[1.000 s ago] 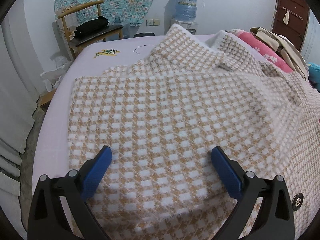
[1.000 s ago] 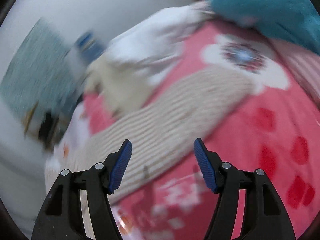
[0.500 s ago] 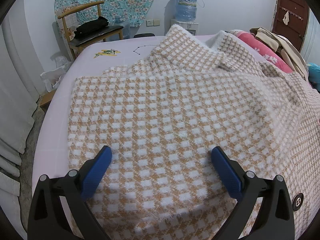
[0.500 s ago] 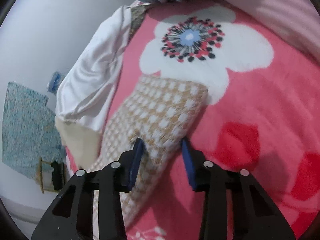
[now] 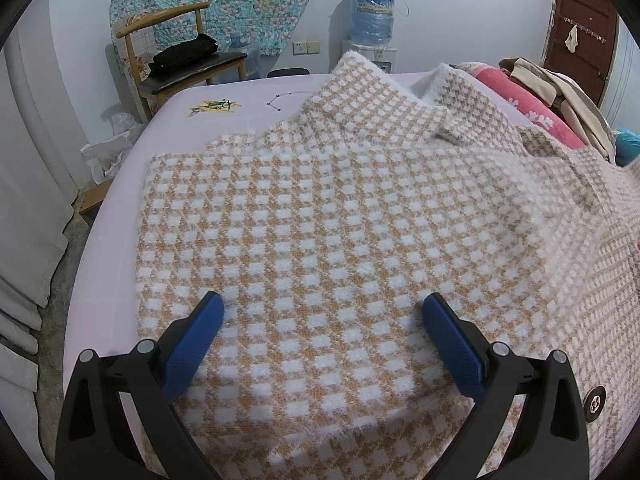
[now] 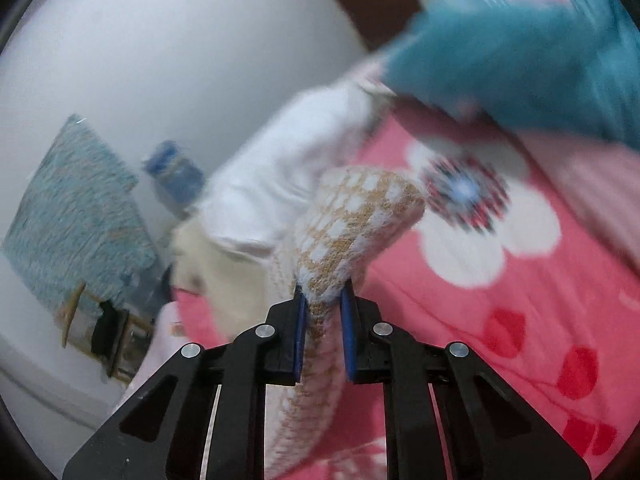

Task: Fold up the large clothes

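Checked sweater (image 5: 340, 216), tan and white and fuzzy, lay spread across the lilac bed (image 5: 120, 208), filling most of my left view. My left claw (image 5: 324, 324) hovered just above its near part with both blue pads wide apart, gripping nothing. My right claw (image 6: 323, 312) had closed narrow on the sweater's sleeve (image 6: 352, 224), pinching the cuff end, which rose in a hump above a pink flowered blanket (image 6: 500, 320).

I judged the step in hand to be carrying that sleeve across onto the body of the garment. To do it well, I would keep the pinch firm, lift the sleeve just high enough for the knit to stop dragging on the blanket, and lay it flat and square across the chest. The left claw could press the body down so it would not slide.

Clutter crowded the far right side: a white garment (image 6: 280, 184) and a teal cloth (image 6: 520, 52) sat close to the sleeve and might snag. Beige clothes (image 5: 560, 88) were heaped on the blanket. Beyond the bed stood a wooden chair (image 5: 176, 52) and a blue water jug (image 5: 372, 12). The right view was blurred, so finer detail was unclear.
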`<state>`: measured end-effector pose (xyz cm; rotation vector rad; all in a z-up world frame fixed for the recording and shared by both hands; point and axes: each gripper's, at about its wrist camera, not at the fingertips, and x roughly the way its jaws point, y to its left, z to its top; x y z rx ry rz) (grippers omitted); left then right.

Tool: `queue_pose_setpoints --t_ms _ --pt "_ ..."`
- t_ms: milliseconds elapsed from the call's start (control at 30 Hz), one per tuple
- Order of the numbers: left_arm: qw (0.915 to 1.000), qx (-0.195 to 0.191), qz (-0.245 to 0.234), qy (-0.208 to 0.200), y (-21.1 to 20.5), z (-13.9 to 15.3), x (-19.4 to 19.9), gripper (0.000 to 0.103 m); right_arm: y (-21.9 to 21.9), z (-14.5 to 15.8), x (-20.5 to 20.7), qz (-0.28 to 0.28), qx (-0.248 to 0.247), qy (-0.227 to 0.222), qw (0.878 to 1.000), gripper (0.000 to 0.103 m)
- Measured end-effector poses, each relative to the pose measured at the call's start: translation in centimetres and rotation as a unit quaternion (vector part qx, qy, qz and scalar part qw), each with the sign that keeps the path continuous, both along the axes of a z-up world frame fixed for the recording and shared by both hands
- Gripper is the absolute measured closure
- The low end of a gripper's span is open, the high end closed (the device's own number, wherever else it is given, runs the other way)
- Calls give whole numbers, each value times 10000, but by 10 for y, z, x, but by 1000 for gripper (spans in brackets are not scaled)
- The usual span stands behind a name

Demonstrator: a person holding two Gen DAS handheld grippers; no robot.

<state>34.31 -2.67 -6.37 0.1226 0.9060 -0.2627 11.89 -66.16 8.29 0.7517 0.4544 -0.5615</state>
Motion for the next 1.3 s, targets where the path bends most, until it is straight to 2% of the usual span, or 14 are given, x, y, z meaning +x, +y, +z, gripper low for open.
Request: queue_pose_setpoints --t_ms 100,267,367,433,533,667,733,767,833,900,1000,1067,1167,1300 --pt "10000 -34 -4 -5 -1 2 1 5 47 52 14 445 -681 -161 9966 90" --pt "9997 -259 -3 -21 8 11 -6 5 145 120 45 1323 -1539 -452 9781 90" --pt "9983 -580 8 -38 21 22 -16 5 214 148 68 1939 -1946 -585 9597 90" --pt "9974 -722 -16 -54 30 28 -23 5 269 158 84 2480 -2132 -706 9424 90" --pt "9963 -856 -55 -84 46 37 -36 5 344 154 107 3280 -2246 -794 9142 90" --pt "9947 -1007 -183 -118 68 46 -55 5 437 118 135 4315 -2340 -489 8699 83" --pt "9935 -1098 -265 -106 77 47 -63 5 482 81 152 5086 -2118 -85 8345 40" --pt "9930 -1140 -291 -102 82 48 -67 5 496 64 156 5304 -1984 31 8242 36" --pt "9905 -1317 -370 -111 92 49 -72 5 506 41 162 5606 -1763 254 8087 36" --pt "9884 -1450 -421 -154 98 52 -76 5 500 28 165 5621 -1641 359 8098 36" --pt "9866 -1535 -490 -249 100 55 -71 5 465 18 170 5342 -1423 462 8320 34" --pt "9855 -1573 -527 -342 96 59 -63 6 433 11 174 5063 -1158 549 8528 34" --pt "9832 -1699 -508 -423 92 63 -49 9 363 -2 176 4403 -809 743 8911 34" --pt "9848 -1707 -177 -248 86 60 -8 23 294 -27 168 3713 -492 1004 9218 34"
